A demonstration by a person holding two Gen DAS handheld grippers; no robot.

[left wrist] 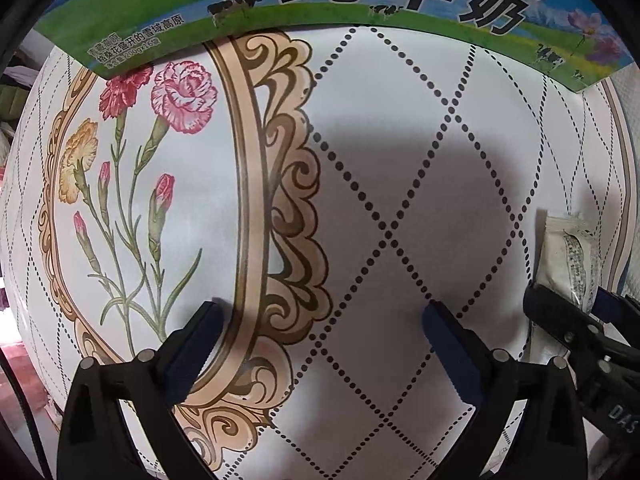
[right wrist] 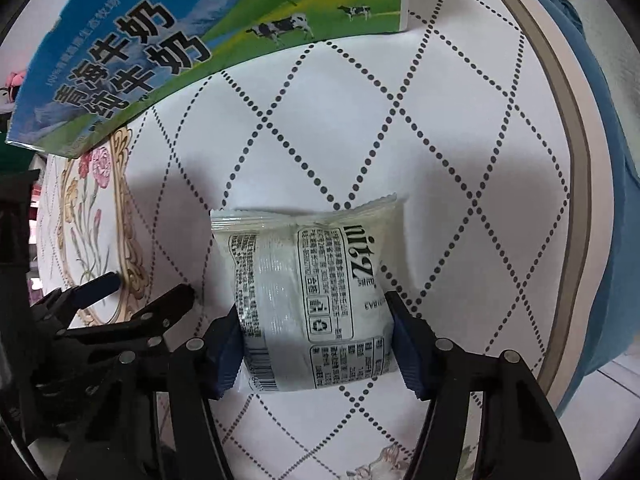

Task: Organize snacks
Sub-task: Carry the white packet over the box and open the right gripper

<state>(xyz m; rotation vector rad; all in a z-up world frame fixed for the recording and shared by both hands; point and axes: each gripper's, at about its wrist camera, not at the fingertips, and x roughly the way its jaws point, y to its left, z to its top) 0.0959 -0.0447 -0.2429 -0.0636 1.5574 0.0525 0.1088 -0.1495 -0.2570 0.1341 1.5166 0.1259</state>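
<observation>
White plastic wraps the snack packet [right wrist: 312, 304], which lies flat on the tablecloth [right wrist: 400, 128]. Its back faces up, full of small black print in boxes, a recycling mark, and a barcode near the bottom left corner. One bigger word runs sideways along the packet; it may say "nitz", but it is hard to read for sure.

The right gripper [right wrist: 316, 348] points down at the packet. Its two blue pads sit on either side of the packet's lower half, touching its edges, so it is holding the packet.

The left gripper [left wrist: 320, 348] points down too, and its fingers are spread wide with nothing between them, only bare cloth. In its view the packet and the right gripper show at the right edge.

Behind both stands a milk box [left wrist: 360, 0] printed with green grass, blue sky, black-and-white cows and purple flowers. Big black letters on it read "纯牛奶", and the right view also shows "青海牛奶". Small print reads "200g×16".

The tablecloth is white with dotted diamond lines, a tan swirly frame, and pink and yellow flowers.
</observation>
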